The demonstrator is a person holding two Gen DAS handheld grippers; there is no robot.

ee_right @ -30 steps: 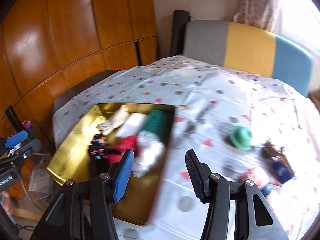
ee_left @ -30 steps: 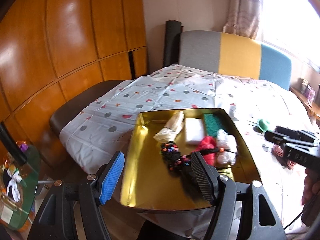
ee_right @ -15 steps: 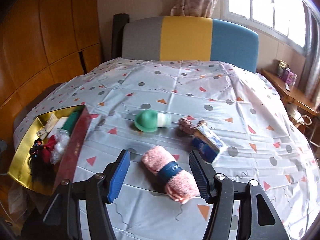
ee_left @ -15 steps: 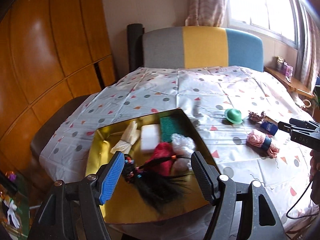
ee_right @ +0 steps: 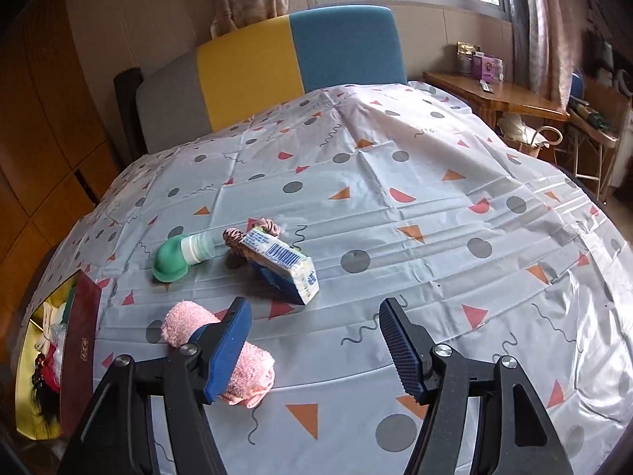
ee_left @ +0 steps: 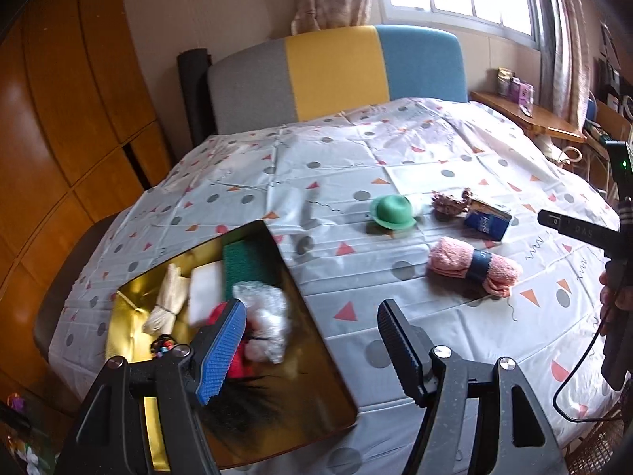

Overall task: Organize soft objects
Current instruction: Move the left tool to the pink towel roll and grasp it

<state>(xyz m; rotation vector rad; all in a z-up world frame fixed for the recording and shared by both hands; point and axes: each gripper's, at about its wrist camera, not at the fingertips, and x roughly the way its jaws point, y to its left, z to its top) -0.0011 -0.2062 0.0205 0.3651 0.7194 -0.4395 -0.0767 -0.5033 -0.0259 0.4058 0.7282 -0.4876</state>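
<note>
A gold tray (ee_left: pixel 316 392) at the table's left edge holds a cream bundle, a white pad, a green pad, crinkled plastic, something red and black hair. My left gripper (ee_left: pixel 311 304) hangs open over the tray's right wall, nothing between its fingers. On the cloth to the right lie a rolled pink towel (ee_left: pixel 472 267), a green hat (ee_left: pixel 393 210), a brown scrunchie (ee_left: pixel 449 204) and a blue tissue pack (ee_left: pixel 487 219). My right gripper (ee_right: pixel 315 303) hovers over bare cloth, jaws opening and empty. The pink towel (ee_right: pixel 186 320) lies partly behind its left finger, with the tissue pack (ee_right: pixel 285 263) and green hat (ee_right: pixel 170 261) beyond.
A spotted plastic cloth (ee_right: pixel 435 206) covers the table. A grey, yellow and blue padded back (ee_left: pixel 336 67) stands at the far edge, with wooden cabinets (ee_left: pixel 59 138) on the left. A wooden side table (ee_right: pixel 494 95) with small jars is at the right. A person's hand (ee_left: pixel 615 297) holds the right gripper's handle.
Both views have swung right, from the tray toward the loose items on the cloth. The right gripper's jaws have widened, and the pink towel now sits by its left finger.
</note>
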